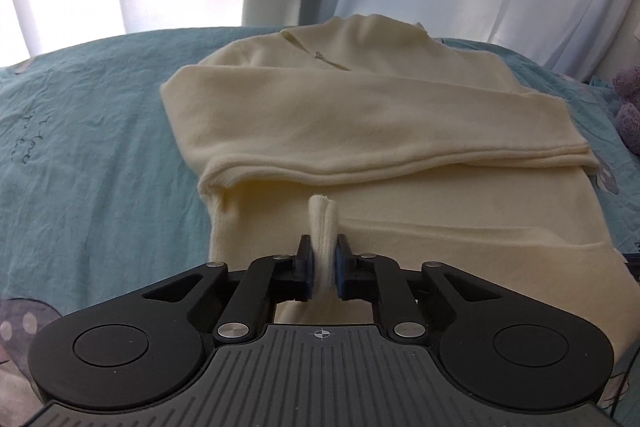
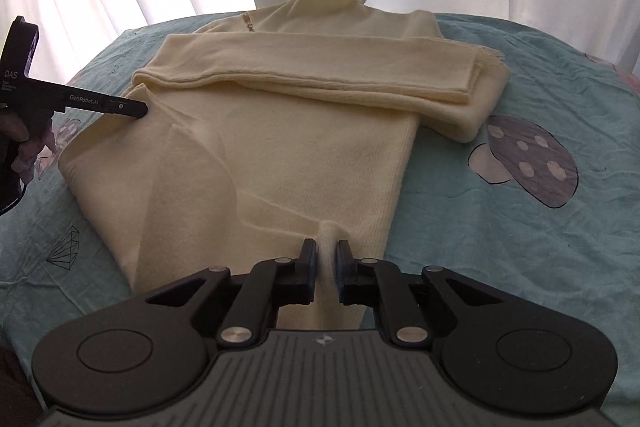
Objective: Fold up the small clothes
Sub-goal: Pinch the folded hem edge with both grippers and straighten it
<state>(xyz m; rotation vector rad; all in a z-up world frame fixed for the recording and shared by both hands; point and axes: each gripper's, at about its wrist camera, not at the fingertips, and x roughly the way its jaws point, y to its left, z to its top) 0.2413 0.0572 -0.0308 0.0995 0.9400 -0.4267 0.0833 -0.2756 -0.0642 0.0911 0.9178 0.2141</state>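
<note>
**A:** Left wrist view: left hand-held gripper (image 1: pixel 324 261) is pinching the near hem of the cream sweater (image 1: pixel 360 115) on the bed (image 1: pixel 80 147). Collar's straight ahead, far end.

**B:** Right wrist view: right hand-held gripper (image 2: pixel 327 263) pinches the same hem, left one off to its left. Fold runs away, toward the collar.

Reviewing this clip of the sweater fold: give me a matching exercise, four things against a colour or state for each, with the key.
Things:
1. sweater
2. bedsheet
3. left gripper
4. sleeves

States:
A. teal, printed with mushrooms
B. cream knit
C. shut on a pinch of hem
D. folded across the chest

Pairs: 1-B, 2-A, 3-C, 4-D
</note>
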